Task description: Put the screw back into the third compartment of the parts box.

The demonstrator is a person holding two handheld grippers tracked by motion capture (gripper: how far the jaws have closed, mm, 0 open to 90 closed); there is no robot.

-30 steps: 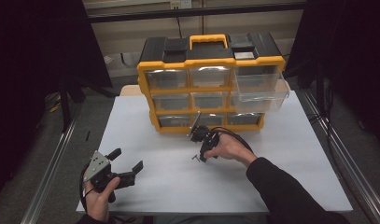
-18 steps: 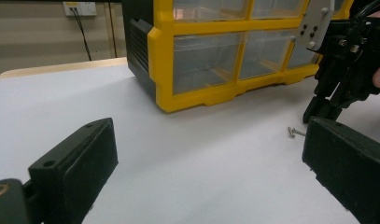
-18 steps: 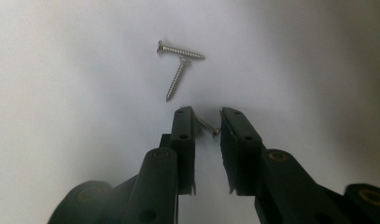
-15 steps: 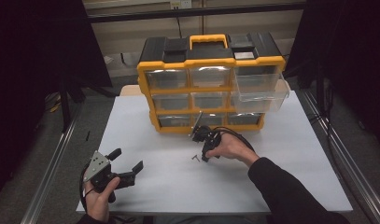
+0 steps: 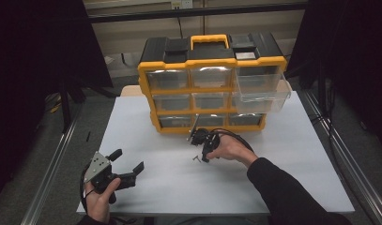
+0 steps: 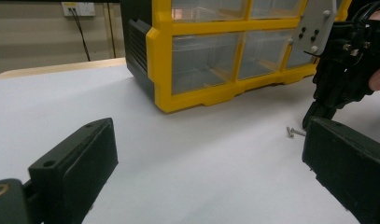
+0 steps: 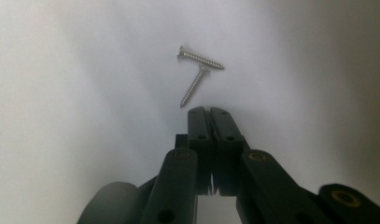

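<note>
The right gripper (image 7: 209,111) has just closed its jaws together, nothing between them. Two screws (image 7: 197,70) lie just beyond the tips on the bench (image 7: 61,93): one crosswise, one with its tip toward the jaws. The left gripper (image 6: 197,154) has wide, empty jaws. The organizer (image 5: 212,84) bears no readable writing.

White desk (image 5: 146,117) w/ a pale wooden top showing at its far-left corner. Grey floor (image 5: 43,140) on both sides; metal rails (image 5: 52,168) run along the desk's left and right edges. Beige wall (image 5: 146,33) behind, dark horizontal bar across it, a socket (image 5: 181,4) up top w/ cable hanging down. Black curtains (image 5: 34,61) left and right. Dim light overall.
</note>
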